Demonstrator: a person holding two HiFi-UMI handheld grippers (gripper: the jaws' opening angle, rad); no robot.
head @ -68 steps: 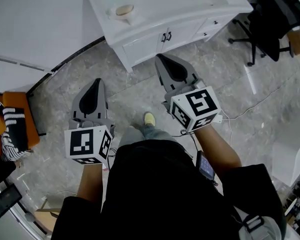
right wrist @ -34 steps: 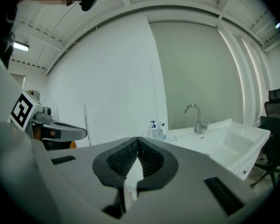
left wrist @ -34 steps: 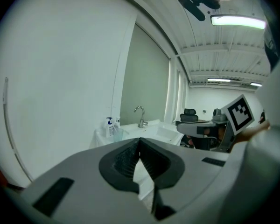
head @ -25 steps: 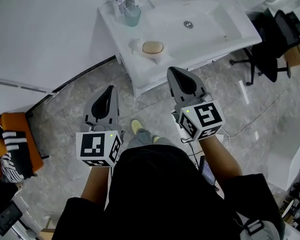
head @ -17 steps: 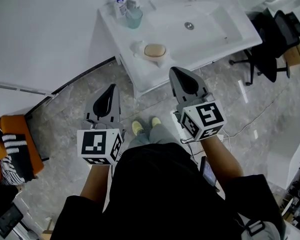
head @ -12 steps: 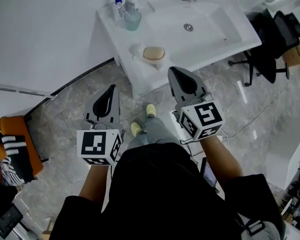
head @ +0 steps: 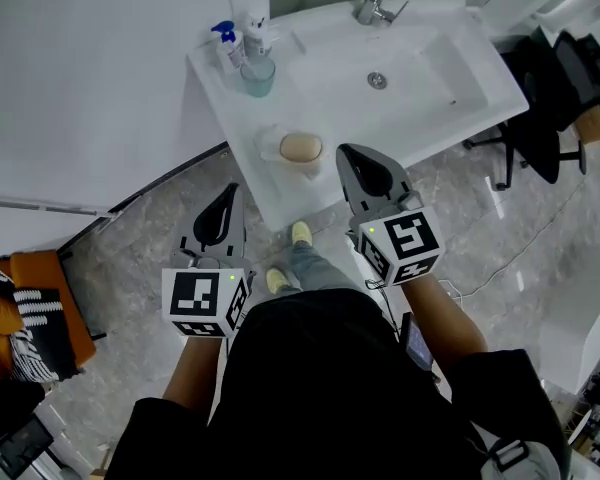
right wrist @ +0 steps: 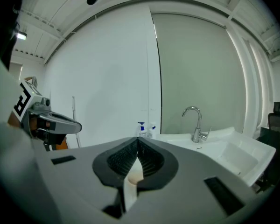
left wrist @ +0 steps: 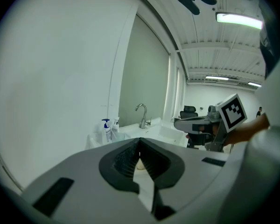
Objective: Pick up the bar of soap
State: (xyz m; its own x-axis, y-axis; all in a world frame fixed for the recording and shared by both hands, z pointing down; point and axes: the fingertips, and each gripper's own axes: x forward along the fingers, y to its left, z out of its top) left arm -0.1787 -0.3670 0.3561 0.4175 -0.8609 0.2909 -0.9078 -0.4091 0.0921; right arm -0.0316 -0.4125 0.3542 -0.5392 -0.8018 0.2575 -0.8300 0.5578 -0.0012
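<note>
Left gripper (head: pixel 231 190) and right gripper (head: pixel 344 152), both closed and empty, short of the bar of soap (head: pixel 300 148); best open the nearer right one.

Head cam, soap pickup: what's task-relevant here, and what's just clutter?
Job:
- bar of soap
- soap dish under it
- left gripper, shut
- right gripper, shut

Lying about:
- spray bottle
- cup
- faucet
- office chair
</note>
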